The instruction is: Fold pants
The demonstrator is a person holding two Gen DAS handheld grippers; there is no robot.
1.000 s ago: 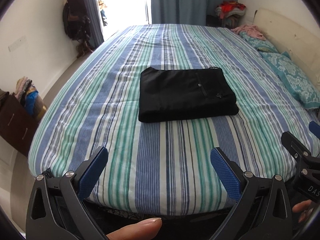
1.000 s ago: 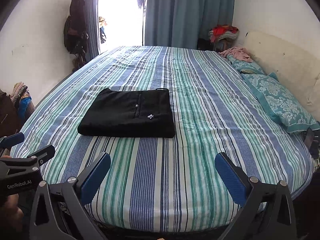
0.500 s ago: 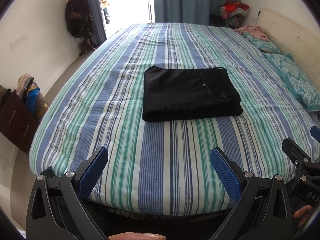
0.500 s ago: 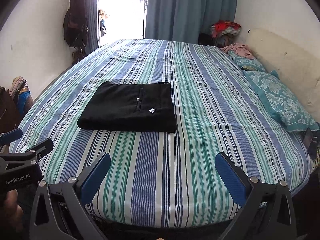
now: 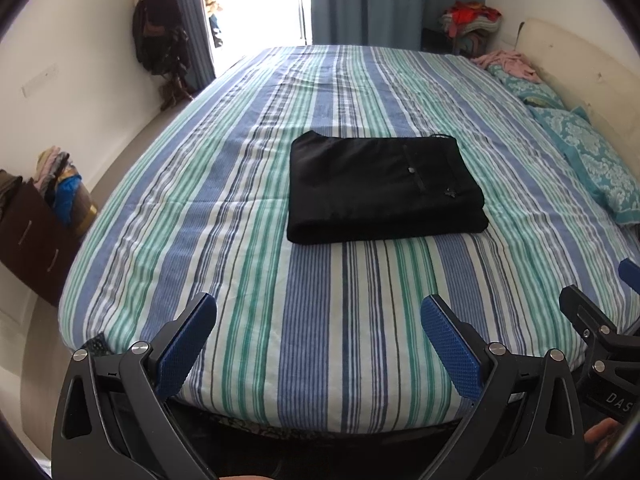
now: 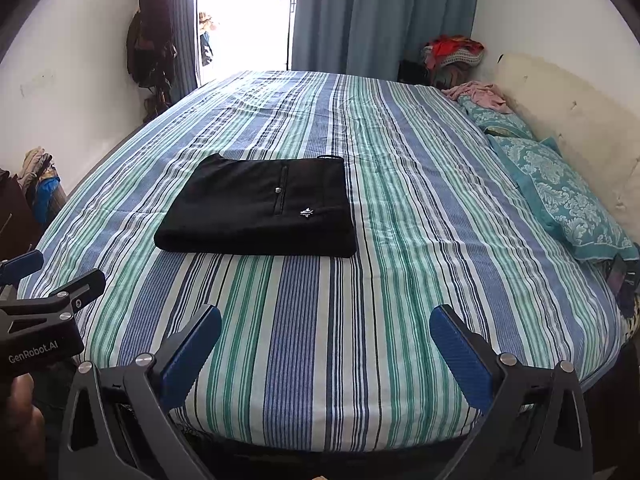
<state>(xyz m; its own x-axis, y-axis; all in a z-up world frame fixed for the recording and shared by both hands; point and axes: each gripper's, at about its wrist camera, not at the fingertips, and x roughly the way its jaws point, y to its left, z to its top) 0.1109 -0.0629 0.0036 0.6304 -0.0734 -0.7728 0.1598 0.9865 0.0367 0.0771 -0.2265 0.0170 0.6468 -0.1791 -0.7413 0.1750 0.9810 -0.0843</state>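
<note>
Your left gripper [image 5: 318, 344] has its jaws spread wide, blue pads [image 5: 186, 346] apart, nothing between them; it hangs over the near edge of the bed [image 5: 360, 360]. Your right gripper [image 6: 326, 354] is the same: jaws fully apart, empty, over the near edge. Each gripper shows at the margin of the other's view, side by side, neither touching cloth

Pants [image 5: 384, 188]: black, folded into a flat rectangular stack, lying on the striped blue-green-white bedspread near mid-bed, well apart from both grippers. Pocket slit with button faces up, small white mark beside it. From the right wrist view the stack [image 6: 258, 208] sits left of centre

Teal patterned pillows [image 6: 568, 196] run along the headboard on the right; pink cloth [image 6: 478, 94] lies at their far end. Blue curtain [image 6: 380, 16] hangs behind the bed
</note>
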